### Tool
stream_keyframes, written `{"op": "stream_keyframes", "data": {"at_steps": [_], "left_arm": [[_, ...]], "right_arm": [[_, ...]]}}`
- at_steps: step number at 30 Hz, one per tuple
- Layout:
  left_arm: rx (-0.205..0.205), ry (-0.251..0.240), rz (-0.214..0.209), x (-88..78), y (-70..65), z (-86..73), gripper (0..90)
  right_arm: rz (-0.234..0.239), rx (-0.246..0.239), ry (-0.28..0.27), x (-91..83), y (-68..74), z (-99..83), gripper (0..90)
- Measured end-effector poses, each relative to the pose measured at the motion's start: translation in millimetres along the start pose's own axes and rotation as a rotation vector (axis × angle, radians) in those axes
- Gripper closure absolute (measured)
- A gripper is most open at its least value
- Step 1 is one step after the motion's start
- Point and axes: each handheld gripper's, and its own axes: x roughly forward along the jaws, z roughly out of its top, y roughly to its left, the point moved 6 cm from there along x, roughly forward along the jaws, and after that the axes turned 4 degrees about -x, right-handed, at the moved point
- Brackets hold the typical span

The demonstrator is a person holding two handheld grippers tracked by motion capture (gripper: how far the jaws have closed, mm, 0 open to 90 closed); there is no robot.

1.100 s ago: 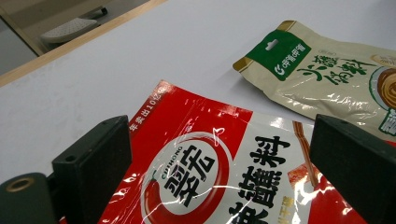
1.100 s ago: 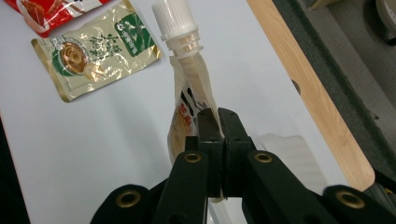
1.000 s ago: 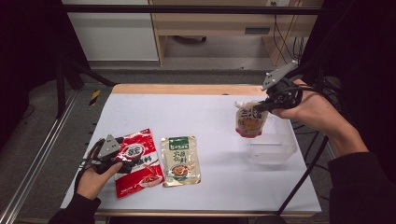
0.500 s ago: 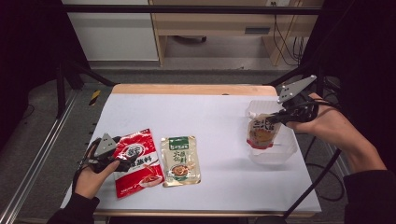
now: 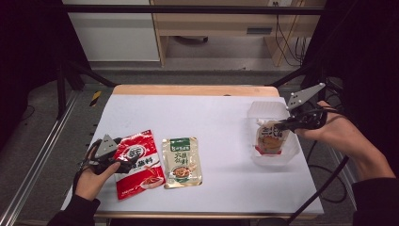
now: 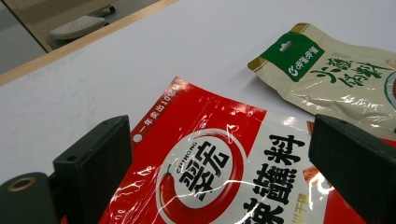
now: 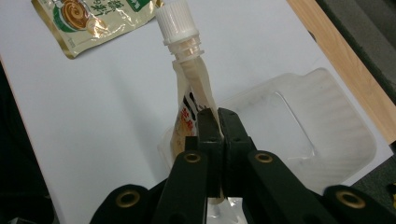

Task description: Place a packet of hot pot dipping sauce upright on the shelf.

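In the high view the white table (image 5: 216, 117) carries a red sachet (image 5: 139, 162) and a green-topped beige sachet (image 5: 181, 161) lying flat side by side near the front left, their edges just beside each other; the left gripper (image 5: 123, 165) rests at the red sachet's left edge, held by the left hand (image 5: 91, 176) close to the table's left rim. At the right side a clear plastic tray (image 5: 268, 109) sits near the right edge, and the right gripper (image 5: 281, 127) holds a spouted pouch (image 5: 269, 137) over its inside; whether the pouch touches the tray floor cannot be told. The middle and far part of the table lie bare, with a wooden strip (image 5: 193, 89) along the far edge. In the left gripper view the jaws stand wide apart over the red sachet (image 6: 210, 172), nothing between them gripped, with the green-topped sachet (image 6: 336, 79) beyond and open white surface to the far side. In the right gripper view the jaws are pressed together on the spouted pouch (image 7: 194, 93) below its white cap (image 7: 176, 21), the clear tray (image 7: 303, 121) underneath and to the right, the table's corner close behind it
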Motion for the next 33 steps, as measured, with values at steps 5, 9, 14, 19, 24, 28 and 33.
{"op": "stream_keyframes", "data": {"at_steps": [5, 9, 14, 19, 24, 28, 33], "left_arm": [[0.003, 0.005, -0.002, 0.7, -0.2, -0.5, 6.2], [0.000, 0.002, -0.003, 1.0, -0.7, -0.4, 6.2], [0.003, 0.008, -0.003, 1.6, -0.8, -1.0, 6.2], [0.005, 0.007, -0.005, 2.1, -1.8, -0.8, 6.3], [0.010, 0.014, -0.006, 2.1, -1.6, -1.5, 6.3], [0.006, 0.012, -0.007, 2.6, -2.1, -1.5, 6.4], [0.013, 0.018, -0.009, 2.5, -2.6, -1.7, 6.4]], "right_arm": [[0.012, 0.005, 0.010, 3.5, 1.7, -6.7, 89.2], [0.010, 0.006, 0.010, 5.8, 2.0, -10.3, 89.2], [0.019, 0.014, 0.011, 9.2, 3.9, -15.5, 89.1], [0.031, 0.022, 0.009, 16.9, 5.8, -20.4, 89.0], [0.041, 0.035, 0.001, 25.5, 6.2, -27.4, 89.0], [0.043, 0.047, -0.001, 29.5, 5.9, -33.9, 89.0], [0.049, 0.057, -0.008, 35.9, 7.4, -42.6, 88.8]]}}
